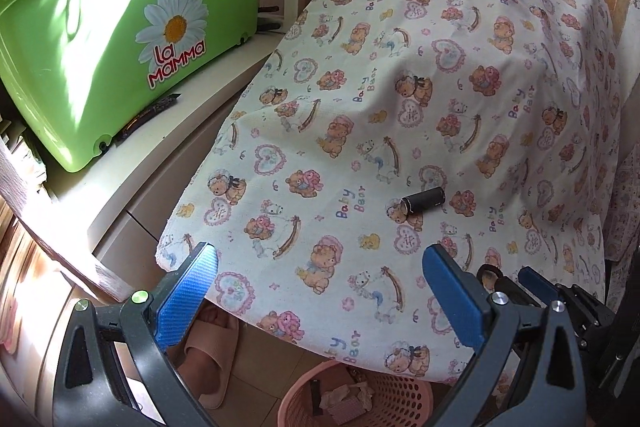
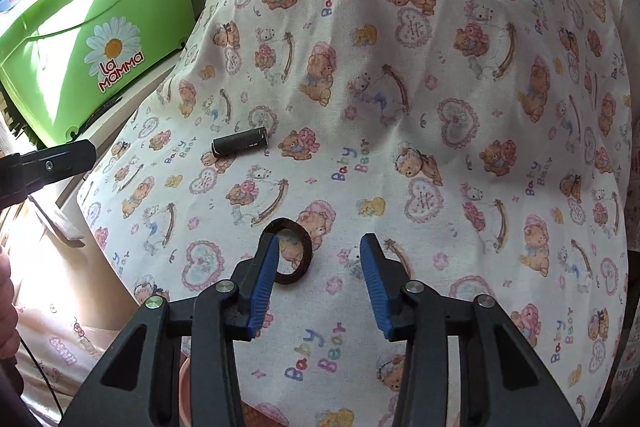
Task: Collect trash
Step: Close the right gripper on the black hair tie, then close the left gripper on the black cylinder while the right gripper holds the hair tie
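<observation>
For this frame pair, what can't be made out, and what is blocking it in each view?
- Left wrist view: most of the pink basket and its contents, hidden by the overhanging cloth and the left gripper.
- Left wrist view: the dark ring, mostly behind the left gripper's finger.
- Right wrist view: whether the right gripper touches the dark ring; one finger overlaps its rim.
- Both views: whatever the cloth covers.

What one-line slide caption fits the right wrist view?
Right gripper open over a dark ring on the bear-print cloth, a dark tube lying beyond.
</observation>
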`<action>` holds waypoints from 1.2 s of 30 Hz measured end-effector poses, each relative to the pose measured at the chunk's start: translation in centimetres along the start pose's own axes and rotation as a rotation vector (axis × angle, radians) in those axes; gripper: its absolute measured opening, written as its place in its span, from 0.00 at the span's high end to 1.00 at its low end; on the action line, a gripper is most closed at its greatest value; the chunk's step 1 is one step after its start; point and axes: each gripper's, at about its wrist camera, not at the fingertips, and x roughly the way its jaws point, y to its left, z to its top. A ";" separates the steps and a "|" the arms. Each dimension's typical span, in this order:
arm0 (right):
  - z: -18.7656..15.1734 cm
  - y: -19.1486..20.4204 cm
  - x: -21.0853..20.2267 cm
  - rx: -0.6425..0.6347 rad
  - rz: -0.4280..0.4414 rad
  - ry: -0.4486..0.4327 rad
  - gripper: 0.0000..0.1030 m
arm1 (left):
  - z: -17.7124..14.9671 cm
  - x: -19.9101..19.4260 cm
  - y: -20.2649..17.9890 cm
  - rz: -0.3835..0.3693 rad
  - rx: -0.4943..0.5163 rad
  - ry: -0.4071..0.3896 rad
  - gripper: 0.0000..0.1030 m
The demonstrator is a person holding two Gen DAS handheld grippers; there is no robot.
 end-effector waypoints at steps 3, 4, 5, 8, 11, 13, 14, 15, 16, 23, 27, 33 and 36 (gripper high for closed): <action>0.1 0.4 0.6 -0.014 0.000 0.011 0.66 | 0.1 0.3 -0.1 -0.007 -0.003 0.007 0.02; 0.1 0.7 0.8 -0.028 0.000 0.013 0.71 | 0.1 0.3 -0.2 -0.010 -0.003 0.007 0.02; 0.1 1.0 1.0 -0.047 -0.002 0.020 0.75 | 0.2 0.4 -0.3 -0.012 -0.005 0.008 0.02; 0.1 1.8 1.5 -0.088 -0.025 0.022 0.84 | 0.2 0.6 -0.6 -0.020 -0.010 0.010 0.02; 0.3 1.9 1.7 -0.091 -0.036 0.023 0.95 | 0.2 0.9 -0.8 -0.034 -0.016 0.021 0.02; 0.3 1.7 1.4 -0.070 -0.033 0.012 0.95 | 0.2 1.2 -1.1 -0.038 -0.016 0.025 0.02; 0.4 1.4 1.1 -0.060 -0.038 0.002 0.95 | 0.2 1.2 -1.2 -0.037 -0.015 0.025 0.02; 0.5 1.2 0.8 -0.051 -0.039 -0.009 0.95 | 0.2 1.3 -1.3 -0.037 -0.013 0.023 0.02; 0.6 0.9 0.5 -0.040 -0.039 -0.019 0.95 | 0.1 1.4 -1.4 -0.036 -0.012 0.020 0.02; 1.1 -1.1 -0.8 0.027 -0.036 -0.027 0.95 | 0.0 2.4 -2.8 -0.043 0.013 0.033 0.02; 0.9 -2.0 -1.0 0.053 -0.052 -0.019 0.95 | 0.0 3.0 -3.8 -0.046 0.011 0.025 0.02; 1.0 -2.8 -1.2 0.075 -0.084 -0.019 0.95 | 1.7 4.9 -6.0 -0.047 0.009 0.004 0.02; 1.1 -3.0 -1.3 0.072 -0.117 -0.030 0.95 | 2.0 5.5 -6.7 0.003 -0.040 -0.041 0.02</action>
